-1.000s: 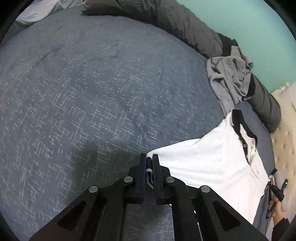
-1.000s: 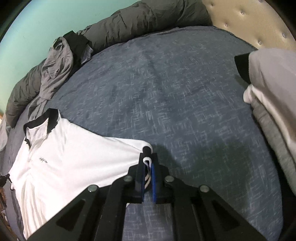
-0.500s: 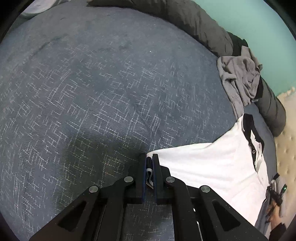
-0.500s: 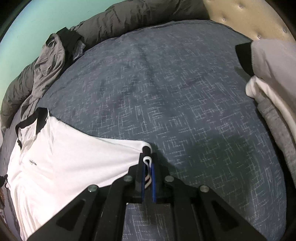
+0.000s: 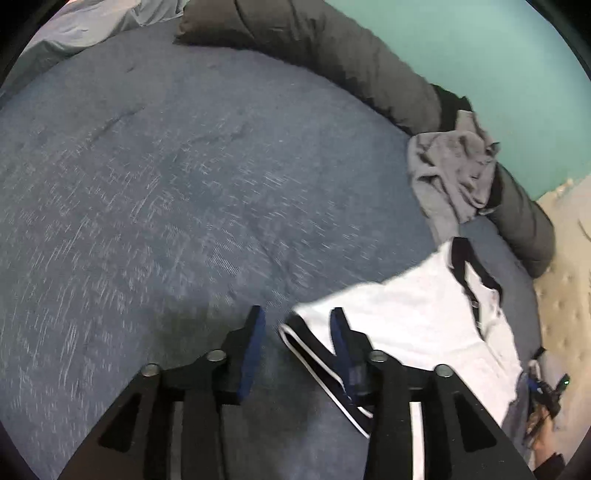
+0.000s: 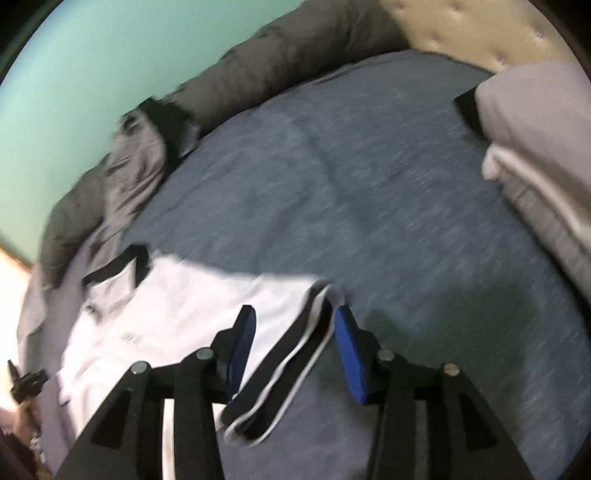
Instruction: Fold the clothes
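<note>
A white polo shirt [image 5: 424, 317] [image 6: 177, 306] with a black collar lies flat on the blue bed cover [image 5: 184, 184]. My left gripper [image 5: 297, 332] hovers over one sleeve's black, white-striped cuff [image 5: 317, 358]. Its jaws are opening, and the cuff lies loose between them, close to the right finger [image 5: 341, 332]. My right gripper [image 6: 295, 332] hangs over the other sleeve cuff [image 6: 291, 354]. Its jaws are opening too, with the cuff slack between the blue pads [image 6: 349, 347] and not pressed by them.
A crumpled grey garment [image 5: 454, 173] [image 6: 129, 162] rests against a rolled dark grey duvet [image 5: 332, 48] along the teal wall. A stack of folded clothes [image 6: 535, 147] sits at the right by the tufted beige headboard [image 6: 461, 26].
Both grippers were shut on the sleeve cuffs; now both have opened and let go, and the cuffs lie on the bed. Both hands have pulled back and risen slightly.
</note>
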The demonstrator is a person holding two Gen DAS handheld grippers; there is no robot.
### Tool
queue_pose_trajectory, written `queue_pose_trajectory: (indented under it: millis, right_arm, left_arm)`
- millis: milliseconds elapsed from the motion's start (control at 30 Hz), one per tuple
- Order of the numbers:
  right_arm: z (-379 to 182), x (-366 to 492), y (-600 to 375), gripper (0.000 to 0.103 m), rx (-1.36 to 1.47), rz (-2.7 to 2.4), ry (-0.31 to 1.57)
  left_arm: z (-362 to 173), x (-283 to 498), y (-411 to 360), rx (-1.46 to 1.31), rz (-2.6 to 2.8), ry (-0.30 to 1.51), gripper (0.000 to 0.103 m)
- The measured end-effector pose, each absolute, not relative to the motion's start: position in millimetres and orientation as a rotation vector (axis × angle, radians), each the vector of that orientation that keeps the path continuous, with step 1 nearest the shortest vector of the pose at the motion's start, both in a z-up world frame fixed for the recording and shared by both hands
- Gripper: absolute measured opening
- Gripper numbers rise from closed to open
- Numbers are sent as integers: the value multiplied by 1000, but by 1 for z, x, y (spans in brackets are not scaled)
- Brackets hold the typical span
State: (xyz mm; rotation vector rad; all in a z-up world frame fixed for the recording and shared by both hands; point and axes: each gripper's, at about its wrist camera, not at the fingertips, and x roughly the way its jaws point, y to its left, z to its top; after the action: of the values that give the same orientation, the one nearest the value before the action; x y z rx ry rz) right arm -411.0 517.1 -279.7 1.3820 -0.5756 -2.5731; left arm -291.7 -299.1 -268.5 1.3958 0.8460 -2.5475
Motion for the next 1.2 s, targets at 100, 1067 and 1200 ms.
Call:
queue_pose_trajectory:
  millis: [100,1067,1200]
  right_arm:
    - [-287,-396,499,45,1418,-2465,-565]
    - [-325,-341,494,1,1439,-2439,-769]
    - [-330,-338,491,1,1470,-2445,-729]
  left_arm:
    - [-264,-277,-282,1436,-2573,874,44]
    - [-267,-216,-241,1565,-2596,884,44]
    - [-272,-214,-234,1574,-2598,868,44]
